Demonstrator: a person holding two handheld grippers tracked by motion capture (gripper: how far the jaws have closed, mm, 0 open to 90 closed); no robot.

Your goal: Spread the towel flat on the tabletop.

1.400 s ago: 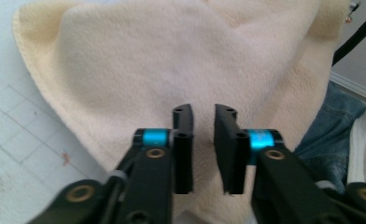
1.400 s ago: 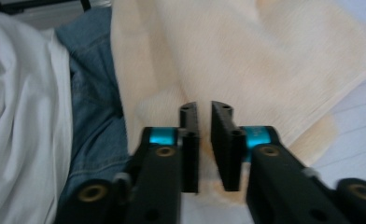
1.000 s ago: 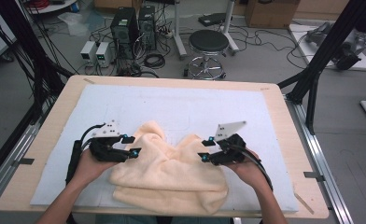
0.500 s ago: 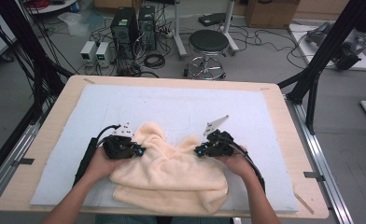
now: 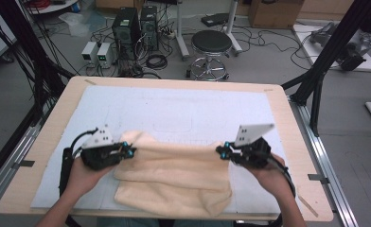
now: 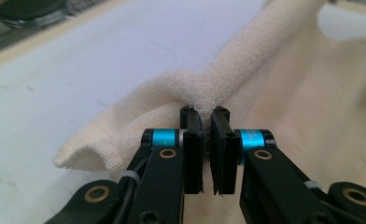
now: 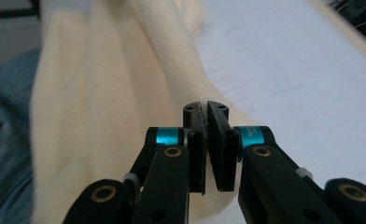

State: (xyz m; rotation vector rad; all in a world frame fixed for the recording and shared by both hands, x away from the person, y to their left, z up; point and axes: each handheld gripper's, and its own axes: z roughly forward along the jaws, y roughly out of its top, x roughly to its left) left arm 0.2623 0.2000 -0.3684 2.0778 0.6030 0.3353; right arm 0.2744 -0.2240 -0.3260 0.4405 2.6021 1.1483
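Observation:
A cream towel [image 5: 174, 170] lies folded near the front of the white mat [image 5: 183, 109]. Its upper layer is stretched in a band between my two grippers. My left gripper [image 5: 129, 150] is shut on the towel's left end, where the cloth [image 6: 246, 60] bunches into a ridge between the pads of the gripper [image 6: 207, 116]. My right gripper [image 5: 220, 151] is shut on the right end. In the right gripper view the gripper [image 7: 204, 112] pinches a fold of the towel [image 7: 125, 93], which runs away from it, lifted off the mat.
The mat covers a wooden table [image 5: 46, 137], with bare mat behind the towel. On the floor beyond the far edge are a black stool [image 5: 212, 45] and computer cases [image 5: 136, 23] with cables. Black frame posts [image 5: 325, 61] stand at the right.
Both grippers first moved inward onto the bunched towel, then pulled wide apart to left and right, drawing its upper edge out straight between them and raising it slightly.

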